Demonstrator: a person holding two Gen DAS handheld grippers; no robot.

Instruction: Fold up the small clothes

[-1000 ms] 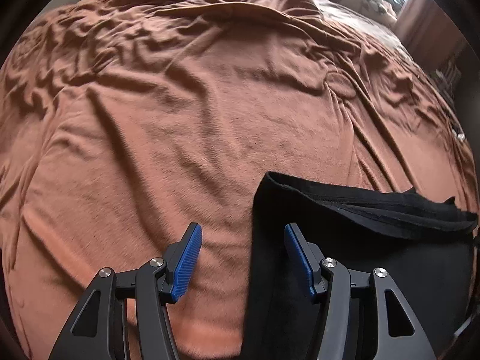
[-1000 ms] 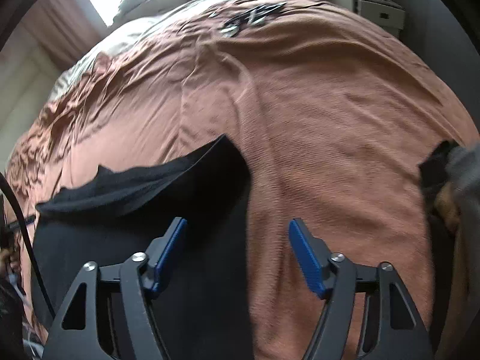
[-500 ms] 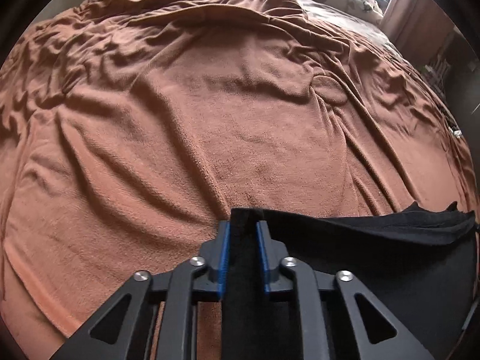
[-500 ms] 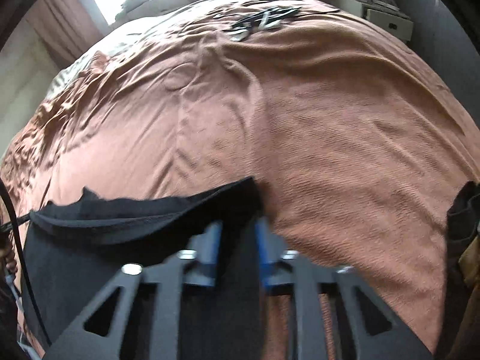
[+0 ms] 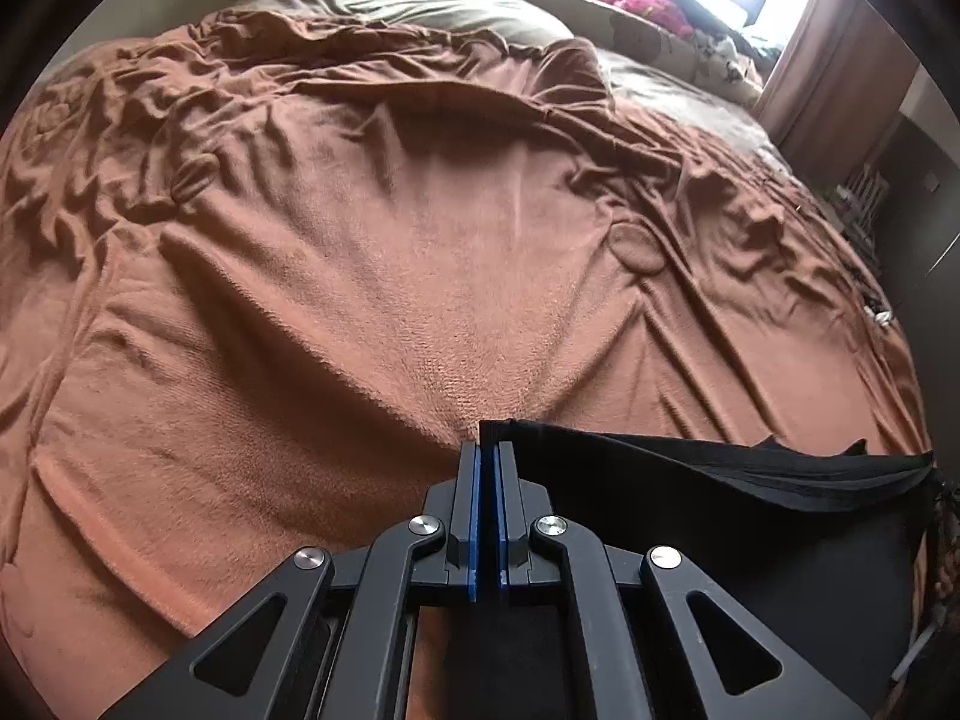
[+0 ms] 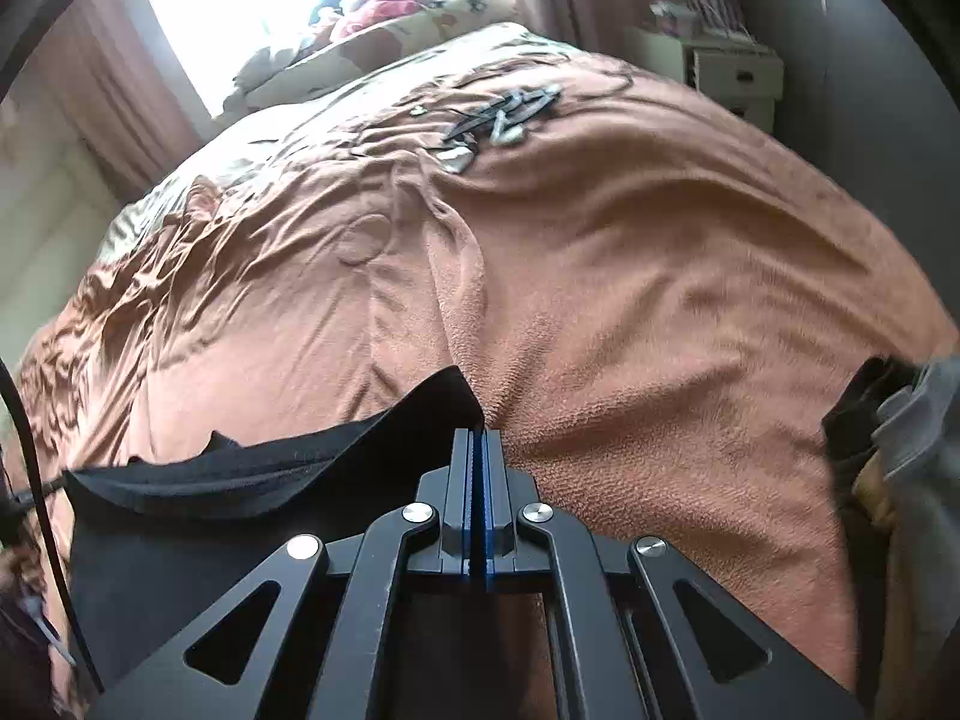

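A black garment (image 5: 720, 498) hangs stretched between my two grippers above a bed covered by a brown blanket (image 5: 360, 252). My left gripper (image 5: 486, 450) is shut on the garment's left top corner. My right gripper (image 6: 478, 438) is shut on its right top corner; the black garment (image 6: 240, 480) spreads to the left in that view. The garment's top edge sags between the two grips. Its lower part is hidden below the grippers.
The wrinkled brown blanket (image 6: 600, 276) fills both views. Dark and grey clothes (image 6: 900, 438) lie at the right edge of the bed. Hangers (image 6: 510, 114) lie far back on it. Pillows and bedding (image 5: 630, 6) sit by the window. A white drawer unit (image 6: 732, 72) stands beside the bed.
Both grippers closed on the garment's top corners, then lifted and drew back. The garment now hangs taut between them, and more of the bed and room shows.
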